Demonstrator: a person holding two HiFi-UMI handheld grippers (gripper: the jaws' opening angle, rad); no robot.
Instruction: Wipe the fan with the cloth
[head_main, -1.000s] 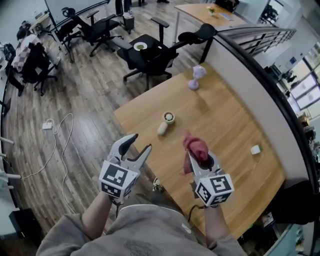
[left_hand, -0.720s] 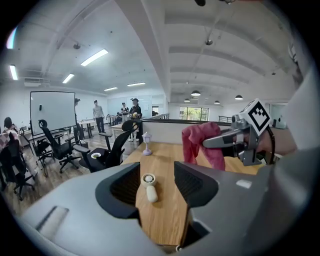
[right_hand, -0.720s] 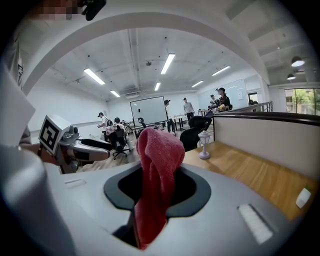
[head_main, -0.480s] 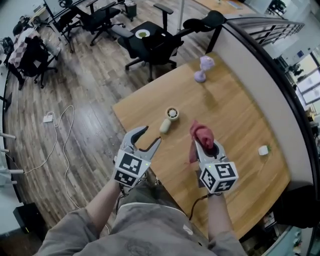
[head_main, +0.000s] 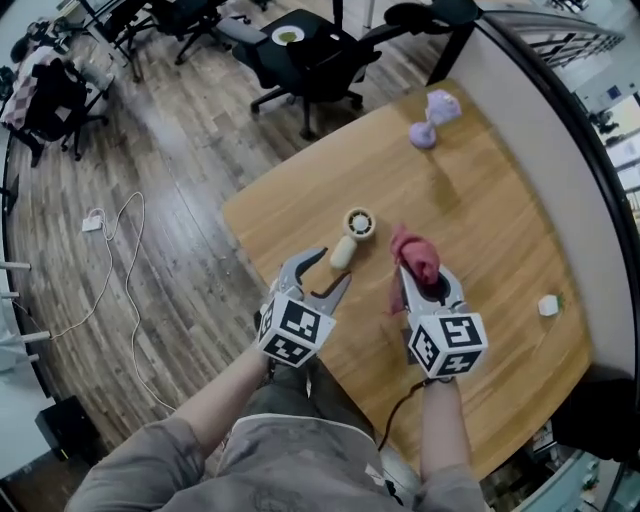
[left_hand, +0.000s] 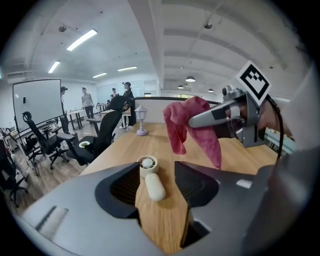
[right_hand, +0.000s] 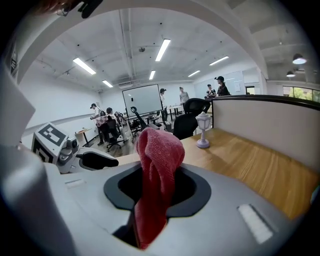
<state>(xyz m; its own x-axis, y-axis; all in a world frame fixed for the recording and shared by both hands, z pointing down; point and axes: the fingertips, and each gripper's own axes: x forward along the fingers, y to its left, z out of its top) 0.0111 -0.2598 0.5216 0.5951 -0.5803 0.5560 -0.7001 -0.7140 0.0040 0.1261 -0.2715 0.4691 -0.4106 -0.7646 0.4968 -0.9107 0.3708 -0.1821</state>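
Observation:
A small cream hand-held fan (head_main: 352, 235) lies flat on the wooden table (head_main: 480, 190), its round head away from me and its handle towards me. My left gripper (head_main: 326, 277) hangs open just short of the handle; in the left gripper view the fan (left_hand: 150, 177) lies between and beyond the spread jaws. To the right of the fan, my right gripper (head_main: 422, 281) is shut on a red cloth (head_main: 414, 255), which bunches above the jaws and hangs down. The cloth (right_hand: 156, 175) fills the middle of the right gripper view.
A small lilac table lamp (head_main: 434, 118) stands at the table's far end, by a grey partition (head_main: 560, 140). A small white object (head_main: 548, 305) lies at the right. Black office chairs (head_main: 310, 50) stand on the wood floor beyond the table. A cable (head_main: 120, 260) trails on the floor at left.
Both grippers have come down and forward over the table towards the fan. The left one is now just short of the fan's handle. The red cloth has stayed in the right gripper.

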